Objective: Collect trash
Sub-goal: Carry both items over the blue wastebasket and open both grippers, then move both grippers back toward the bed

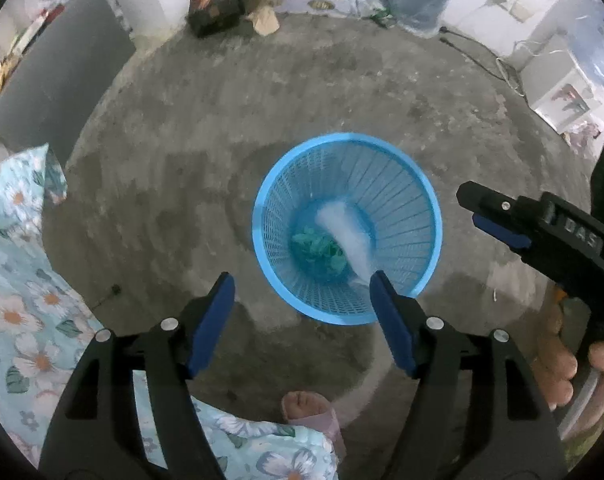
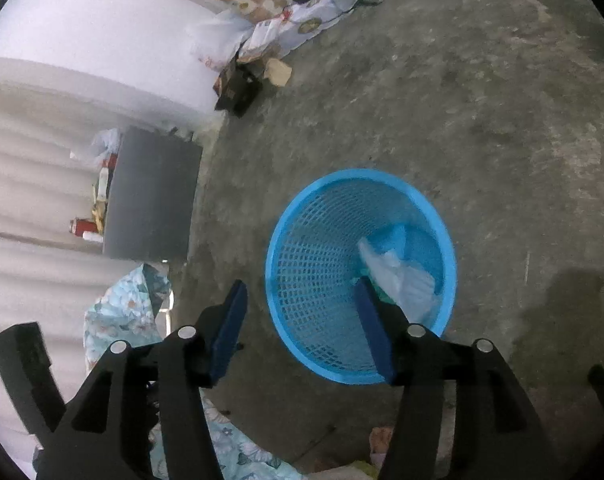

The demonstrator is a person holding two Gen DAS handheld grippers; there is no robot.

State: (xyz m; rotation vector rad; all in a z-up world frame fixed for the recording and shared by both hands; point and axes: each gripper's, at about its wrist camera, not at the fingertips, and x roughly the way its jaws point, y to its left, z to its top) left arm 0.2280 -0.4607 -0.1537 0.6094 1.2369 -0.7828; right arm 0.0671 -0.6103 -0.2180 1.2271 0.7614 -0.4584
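Note:
A blue mesh basket [image 1: 262, 216] stands on the concrete floor. Crumpled green trash [image 1: 317, 250] lies at its bottom, and a blurred white piece [image 1: 347, 240] is inside it, just off my left gripper's right finger. My left gripper [image 1: 302, 276] hangs over the basket's near rim, pointing down, open, with nothing between its pads. The right gripper [image 1: 471, 208] reaches in from the right, held by a hand. In the right wrist view the basket [image 2: 286, 216] holds a white plastic bag [image 2: 401, 276]. My right gripper [image 2: 300, 284] stands open above the near rim, holding nothing.
A floral cloth [image 1: 18, 280] lies at the left and near edge. A foot in a pink slipper [image 1: 305, 408] stands close to the basket. A grey cabinet [image 2: 150, 196] is at the left wall. Boxes and bags [image 1: 222, 8] line the far wall; a cable [image 1: 481, 52] runs at the right.

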